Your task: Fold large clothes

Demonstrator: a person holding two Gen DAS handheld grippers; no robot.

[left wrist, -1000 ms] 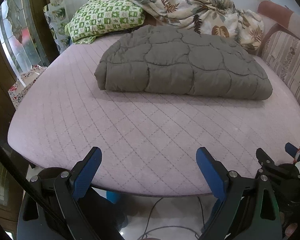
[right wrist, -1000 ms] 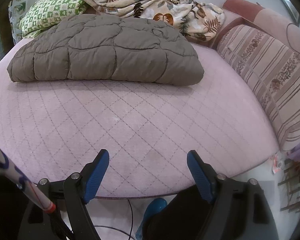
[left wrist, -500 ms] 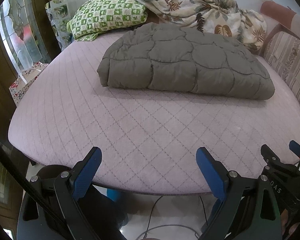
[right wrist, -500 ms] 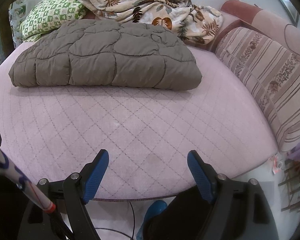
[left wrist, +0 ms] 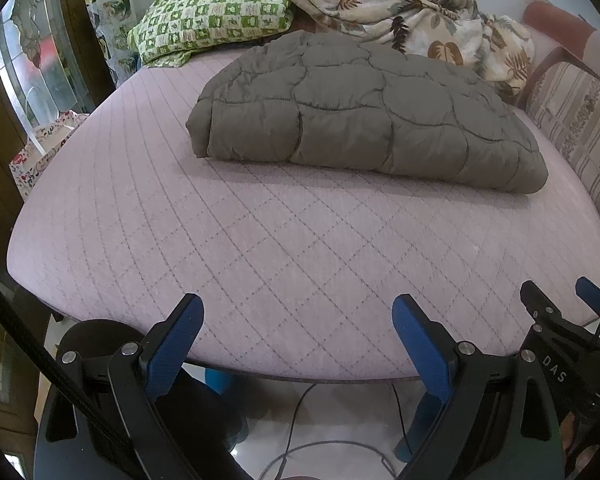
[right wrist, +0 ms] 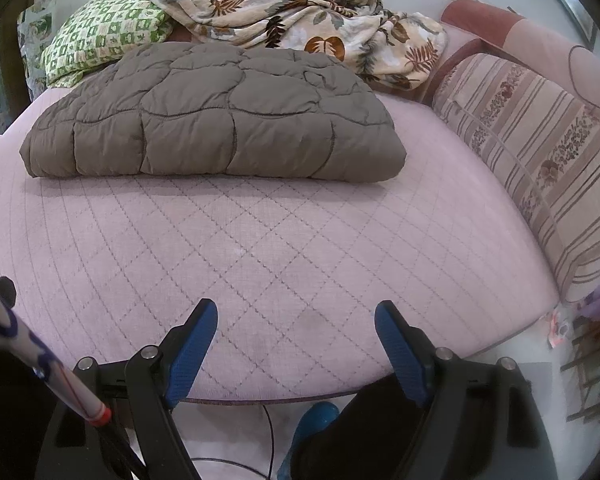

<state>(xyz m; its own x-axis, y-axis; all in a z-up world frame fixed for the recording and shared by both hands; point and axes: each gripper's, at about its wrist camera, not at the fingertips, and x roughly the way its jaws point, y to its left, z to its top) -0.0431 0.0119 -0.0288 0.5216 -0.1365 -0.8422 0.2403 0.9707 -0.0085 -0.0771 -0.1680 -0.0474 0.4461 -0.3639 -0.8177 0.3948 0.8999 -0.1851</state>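
Both tools, left tool [left wrist: 298, 334] and right tool [right wrist: 296, 330], have drawn closer to the folded quilted jacket [left wrist: 364, 120], jaws apart, empty.

Folded grey quilted jacket [left wrist: 364, 112] lies on bed.

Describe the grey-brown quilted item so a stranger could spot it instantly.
Start at the pink quilted mattress. The folded padded garment lies flat on its far half, in front of the green checked pillow and leaf-print blanket. It alone is plain grey-brown, puffy, with curved stitching.
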